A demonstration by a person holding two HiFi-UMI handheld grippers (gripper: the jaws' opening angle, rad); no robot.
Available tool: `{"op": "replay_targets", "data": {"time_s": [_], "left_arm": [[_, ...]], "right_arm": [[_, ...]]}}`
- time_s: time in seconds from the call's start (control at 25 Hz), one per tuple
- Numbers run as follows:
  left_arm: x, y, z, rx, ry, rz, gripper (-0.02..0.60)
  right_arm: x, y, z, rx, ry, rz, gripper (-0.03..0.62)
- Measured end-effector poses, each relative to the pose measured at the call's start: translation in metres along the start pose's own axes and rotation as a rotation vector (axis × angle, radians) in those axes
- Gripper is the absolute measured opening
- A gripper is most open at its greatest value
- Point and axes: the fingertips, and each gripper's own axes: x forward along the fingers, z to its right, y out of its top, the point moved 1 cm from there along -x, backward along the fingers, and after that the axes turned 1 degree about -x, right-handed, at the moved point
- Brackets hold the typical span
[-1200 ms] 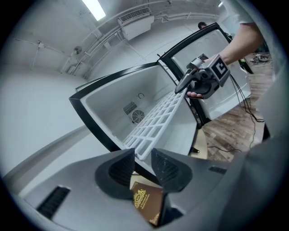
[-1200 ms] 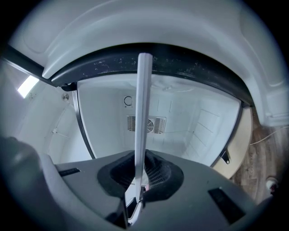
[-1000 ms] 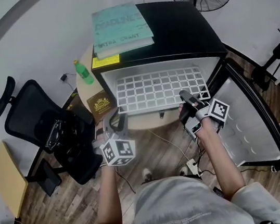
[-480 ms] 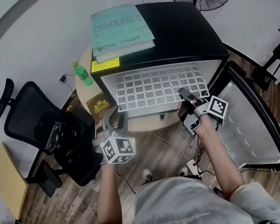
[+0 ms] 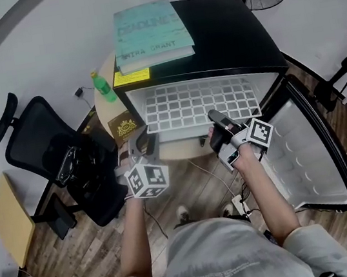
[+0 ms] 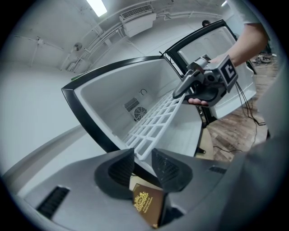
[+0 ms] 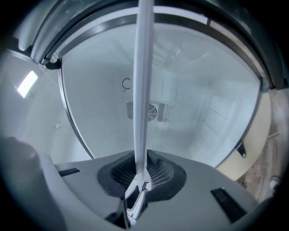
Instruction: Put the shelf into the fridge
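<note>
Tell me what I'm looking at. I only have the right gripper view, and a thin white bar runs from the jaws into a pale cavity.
Observer: That bar is a white grid shelf seen edge-on. The head view shows it lying flat across the open fridge's mouth, with the right gripper shut on its front edge.
Operator: Is the left gripper holding it too?
Observer: No. The left gripper has its jaws apart. The shelf's near-left corner shows in the gap, and the pads don't appear to press on it.
Operator: Anything near that corner?
Observer: A brown booklet lies just below the left jaws, beside the fridge.
</note>
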Motion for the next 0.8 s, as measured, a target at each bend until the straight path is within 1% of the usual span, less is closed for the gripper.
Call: {"op": "replay_targets", "data": {"time_s": [0.12, 0.32, 0.4, 0.56, 0.8], "left_arm": [[0.0, 0.001, 0.0, 0.001, -0.002, -0.002, 0.115], [-0.001, 0.001, -0.002, -0.026, 0.007, -0.001, 0.116], [-0.001, 0.002, -0.002, -0.033, 0.007, -0.001, 0.115], [0.001, -0.001, -0.001, -0.029, 0.005, -0.003, 0.117], [0.005, 0.001, -0.003, -0.02, 0.018, -0.024, 0.117]], "right_arm": [[0.001, -0.015, -0.001, 0.032, 0.014, -0.005, 0.048], [-0.001, -0.021, -0.003, 0.025, 0.001, -0.014, 0.048], [-0.001, -0.021, -0.002, 0.027, -0.014, -0.027, 0.048], [0.001, -0.021, -0.001, -0.004, -0.057, -0.073, 0.046], [0.004, -0.016, 0.0, 0.019, -0.057, -0.036, 0.046]]}}
